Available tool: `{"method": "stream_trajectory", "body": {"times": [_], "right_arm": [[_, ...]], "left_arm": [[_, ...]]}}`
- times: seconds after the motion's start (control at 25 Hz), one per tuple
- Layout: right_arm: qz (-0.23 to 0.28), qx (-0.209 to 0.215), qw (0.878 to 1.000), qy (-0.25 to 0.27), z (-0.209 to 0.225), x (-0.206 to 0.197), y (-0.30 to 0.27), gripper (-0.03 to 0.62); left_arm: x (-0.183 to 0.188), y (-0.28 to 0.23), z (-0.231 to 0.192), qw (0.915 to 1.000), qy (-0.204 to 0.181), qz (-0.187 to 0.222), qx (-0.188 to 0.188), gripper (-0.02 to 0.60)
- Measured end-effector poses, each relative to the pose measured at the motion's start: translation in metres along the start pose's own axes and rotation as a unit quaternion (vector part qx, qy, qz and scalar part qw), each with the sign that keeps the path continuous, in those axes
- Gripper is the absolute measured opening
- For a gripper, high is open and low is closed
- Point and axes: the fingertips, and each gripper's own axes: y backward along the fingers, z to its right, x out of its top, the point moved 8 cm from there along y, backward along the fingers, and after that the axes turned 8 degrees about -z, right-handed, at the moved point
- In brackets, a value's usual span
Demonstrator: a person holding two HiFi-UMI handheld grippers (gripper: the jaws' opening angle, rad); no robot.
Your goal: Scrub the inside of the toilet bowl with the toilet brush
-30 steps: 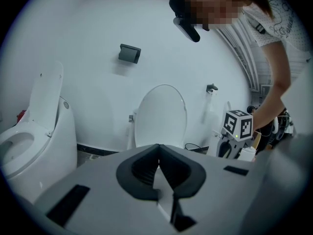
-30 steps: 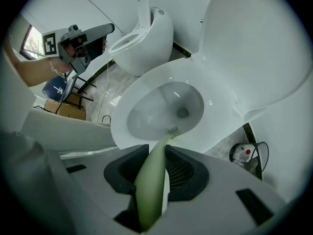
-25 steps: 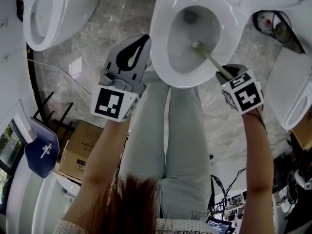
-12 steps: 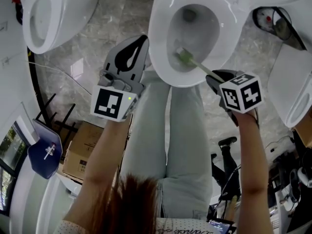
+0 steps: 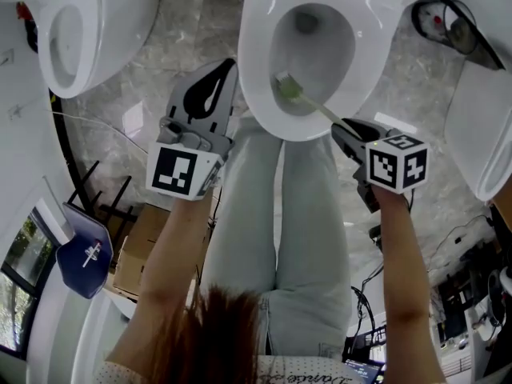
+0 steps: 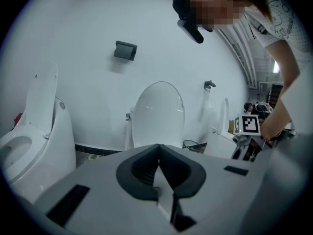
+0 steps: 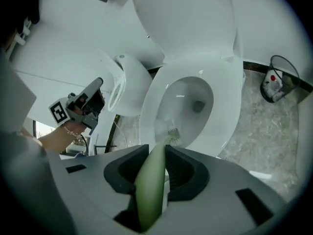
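Scrubbing looks mid-way. The right gripper is clamped on the brush handle, with the bristles pressed to the near-left wall inside the bowl (nothing shows which parts are already cleaned). The left gripper, closed and empty, hovers beside the rim. The far wall and drain likely remain.

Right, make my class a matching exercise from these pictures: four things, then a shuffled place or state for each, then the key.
1. left gripper
2. right gripper
3. toilet brush
4. cardboard box

A. bristles inside the toilet bowl
B. shut on a green handle
C. beside the person's left leg
D. shut, holding nothing

Pairs: 1-D, 2-B, 3-A, 4-C
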Motion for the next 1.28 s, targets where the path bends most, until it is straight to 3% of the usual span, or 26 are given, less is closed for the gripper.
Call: {"method": "stream_trajectory", "body": {"times": [0.16,0.44,0.76,1.28], "right_arm": [[0.07,0.015,0.996,-0.048,0.002,-0.016,0.01,0.117],[0.151,0.011,0.986,-0.068,-0.008,-0.033,0.044,0.117],[0.255,0.012,0.966,-0.043,-0.043,-0.025,0.105,0.118],[0.397,-0.016,0.917,0.029,-0.101,-0.034,0.212,0.118]], "left_arm": [[0.005,0.0,0.003,1.0,-0.005,0.003,-0.004,0.003],[0.025,0.003,0.011,0.9998,-0.012,0.002,-0.017,0.005],[0.07,0.02,0.021,0.9991,-0.027,0.007,-0.032,0.004],[0.16,0.057,0.043,0.997,-0.044,0.032,-0.056,0.003]]}}
